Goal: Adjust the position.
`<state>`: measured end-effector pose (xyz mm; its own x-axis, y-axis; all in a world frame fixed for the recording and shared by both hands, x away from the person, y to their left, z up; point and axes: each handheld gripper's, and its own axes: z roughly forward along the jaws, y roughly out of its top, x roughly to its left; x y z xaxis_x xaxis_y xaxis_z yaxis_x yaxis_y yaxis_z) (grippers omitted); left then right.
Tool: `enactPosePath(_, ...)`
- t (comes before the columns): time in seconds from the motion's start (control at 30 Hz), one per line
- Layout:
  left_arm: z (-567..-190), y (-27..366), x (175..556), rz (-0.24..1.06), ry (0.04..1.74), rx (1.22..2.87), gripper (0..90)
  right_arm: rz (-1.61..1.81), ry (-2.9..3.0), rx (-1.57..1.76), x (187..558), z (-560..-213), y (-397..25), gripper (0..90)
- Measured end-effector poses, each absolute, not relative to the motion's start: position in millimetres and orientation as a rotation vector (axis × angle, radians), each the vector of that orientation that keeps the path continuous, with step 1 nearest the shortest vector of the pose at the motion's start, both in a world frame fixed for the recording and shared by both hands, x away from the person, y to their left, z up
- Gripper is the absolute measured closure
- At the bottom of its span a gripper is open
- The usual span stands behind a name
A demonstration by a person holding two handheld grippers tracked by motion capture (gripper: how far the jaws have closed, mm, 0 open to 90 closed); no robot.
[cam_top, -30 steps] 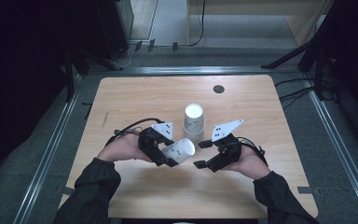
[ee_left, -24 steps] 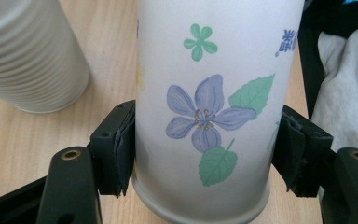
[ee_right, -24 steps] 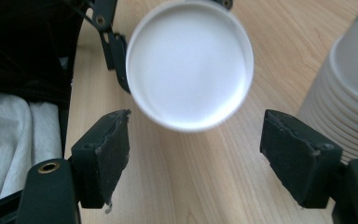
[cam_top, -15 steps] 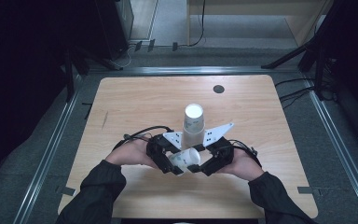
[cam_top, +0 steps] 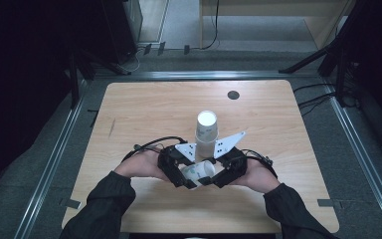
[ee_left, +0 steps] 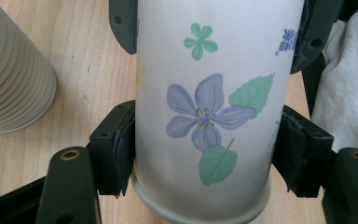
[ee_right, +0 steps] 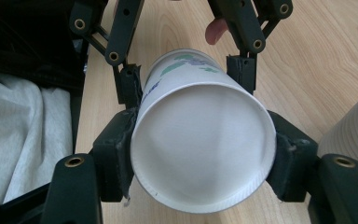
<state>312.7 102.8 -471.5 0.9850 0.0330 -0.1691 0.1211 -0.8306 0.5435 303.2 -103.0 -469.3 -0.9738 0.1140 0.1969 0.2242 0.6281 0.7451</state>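
Paper cup (cam_top: 197,172), white with blue flower print: held lying on its side just above the counter (cam_top: 144,109), near the front edge, between both hands. Left hand-held gripper (cam_top: 183,175): clamped across the cup wall, pads pressed on either side of the printed flower. Right hand-held gripper (cam_top: 215,175): clamped on the same cup (ee_right: 200,149) at the open rim end, mouth facing its camera, inside bare. Stack of cups (cam_top: 206,130): upright, upside down, ribbed where the rims nest, directly behind the two tools and just beside them. Step in hand, judged: passing or steadying the single cup between the two tools. Advice: keep pressure light, since thin paper walls dent easily; release one side only once the other grip sits square; hold the cup level. Room: stack very close behind, so any swing forward risks toppling it; front edge of the counter close below the wrists; wide bare wood to left and right and at the far side; small dark round fitting (cam_top: 233,94) near the far right corner, well apart.
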Motion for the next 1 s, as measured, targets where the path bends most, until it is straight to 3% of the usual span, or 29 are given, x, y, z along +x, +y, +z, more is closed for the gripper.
enactPosePath(0.13, -473, 107, 313, -0.185, 0.116, 2.505, 19.5, -1.285, -2.712, -0.278, 304, -468, -104, 34.8)
enactPosePath(0.4, -469, 117, 318, -0.189, 0.187, 2.447, 12.7, -1.354, -2.677, -0.302, 308, -463, -116, 34.6)
enactPosePath(1.0, -465, 136, 316, -0.171, 0.309, 2.285, 12.1, -1.461, -2.642, -0.295, 313, -446, -128, 34.6)
